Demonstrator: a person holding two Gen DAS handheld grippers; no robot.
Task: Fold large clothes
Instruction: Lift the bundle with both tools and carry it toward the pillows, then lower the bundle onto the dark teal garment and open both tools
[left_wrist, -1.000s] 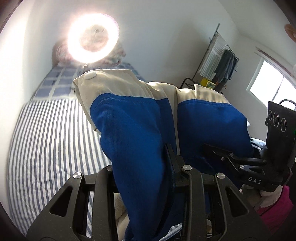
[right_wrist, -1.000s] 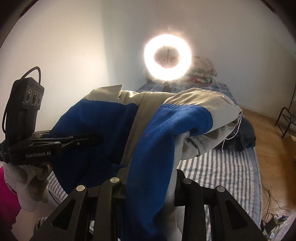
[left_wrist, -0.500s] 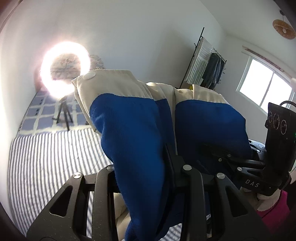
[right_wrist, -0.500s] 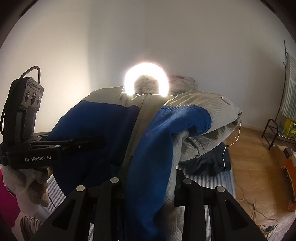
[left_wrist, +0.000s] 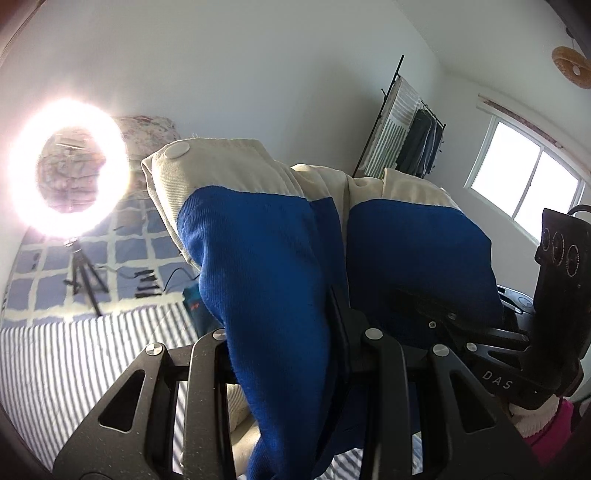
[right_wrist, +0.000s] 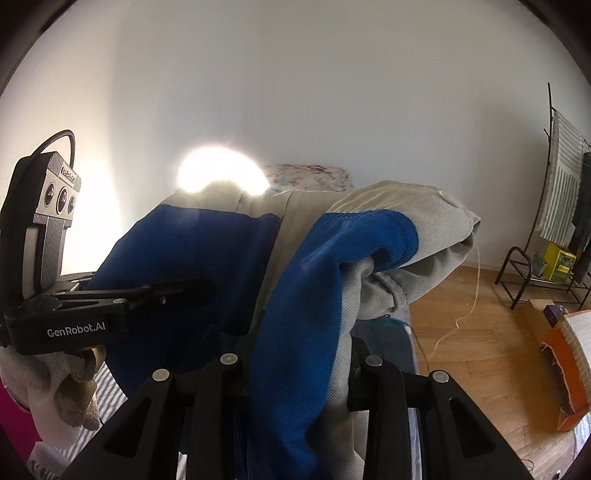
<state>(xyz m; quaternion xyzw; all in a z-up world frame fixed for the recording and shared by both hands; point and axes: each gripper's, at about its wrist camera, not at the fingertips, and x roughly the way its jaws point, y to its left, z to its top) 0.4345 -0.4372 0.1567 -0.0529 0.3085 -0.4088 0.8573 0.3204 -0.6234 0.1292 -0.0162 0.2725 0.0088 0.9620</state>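
Between the fingers of both grippers the garment (left_wrist: 258, 266) hung bunched, each pair clenched on a fold of it: the left gripper (left_wrist: 291, 332) on thick blue cloth, the right gripper (right_wrist: 295, 354) on blue cloth backed by cream. Over the last second both wrists had tipped upward. The ring light (left_wrist: 68, 171) slid from above the left fingers down to their far left, and in the right view it sank behind the cloth. The bed (left_wrist: 74, 369) dropped low under the fingers while wall filled the frames. That suggested the garment was being lifted clear of the bed, probably to shake it out or carry it over for the next fold; no flat fold was laid yet.

The garment looked heavy and ribbed: blue panels, cream bands, a cream snap button (left_wrist: 176, 150) at one corner beyond the left fingers. A loose thread (right_wrist: 469, 295) dangled right of the right fingers.
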